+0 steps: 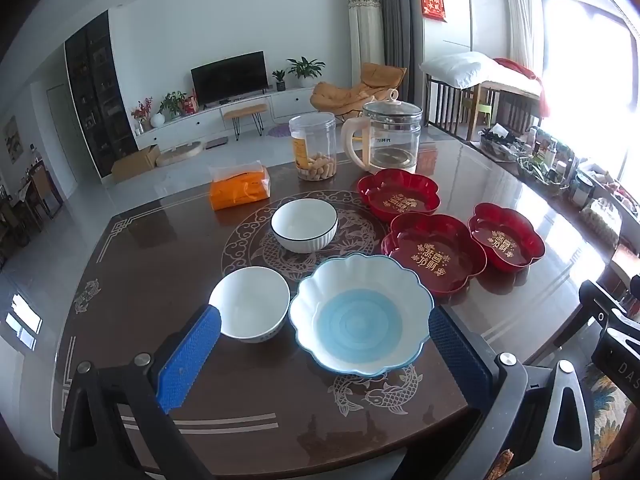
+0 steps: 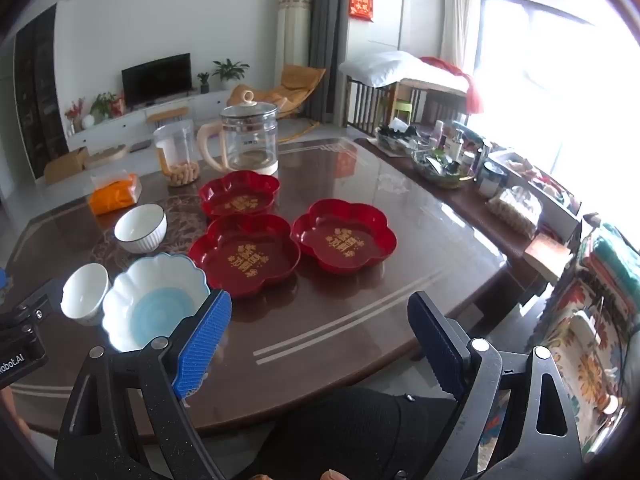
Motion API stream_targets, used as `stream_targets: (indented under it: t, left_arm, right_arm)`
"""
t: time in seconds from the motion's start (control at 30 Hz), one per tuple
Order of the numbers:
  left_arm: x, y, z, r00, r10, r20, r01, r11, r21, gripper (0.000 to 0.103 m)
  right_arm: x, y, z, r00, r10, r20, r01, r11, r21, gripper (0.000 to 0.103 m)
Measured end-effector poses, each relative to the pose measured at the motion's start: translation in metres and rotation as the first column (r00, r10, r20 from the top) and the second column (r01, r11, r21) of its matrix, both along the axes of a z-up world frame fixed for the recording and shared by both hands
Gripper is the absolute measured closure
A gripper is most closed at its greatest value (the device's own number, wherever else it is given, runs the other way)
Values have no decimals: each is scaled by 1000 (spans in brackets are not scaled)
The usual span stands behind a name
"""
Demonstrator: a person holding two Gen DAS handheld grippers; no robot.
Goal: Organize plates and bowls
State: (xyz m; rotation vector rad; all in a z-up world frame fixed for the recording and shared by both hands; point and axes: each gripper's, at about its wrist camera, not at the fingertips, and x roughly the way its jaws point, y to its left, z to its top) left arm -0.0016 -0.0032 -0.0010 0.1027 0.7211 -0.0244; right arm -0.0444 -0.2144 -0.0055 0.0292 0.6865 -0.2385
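Dark glossy table [image 1: 160, 264] carries bowls at lower centre, red plates [image 1: 434, 254] right. Both tongs, left gripper [image 1: 320, 344] and right gripper [image 2: 316, 344], gape wide and empty; nothing is stacked yet, so the next move probably needs lowering over the white bowl [image 1: 250, 306].

I see my right gripper [image 2: 320, 344] with jaws wide and nothing between them, above the table [image 2: 360, 320] edge. Three red plates [image 2: 244, 256] sit clustered ahead; a blue-centred scalloped bowl [image 2: 154, 304] lies left, beside two white bowls [image 2: 85, 294].
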Motion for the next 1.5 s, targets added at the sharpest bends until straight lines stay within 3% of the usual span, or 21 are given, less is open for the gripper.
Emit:
stream_targets:
  t: [1.5]
  left_arm:
    - [-2,-7,-18,995,-40,-93,36,999,-35,0]
  right_arm:
    - [0,-2,-15,998,-28,-61,26,999,-28,11]
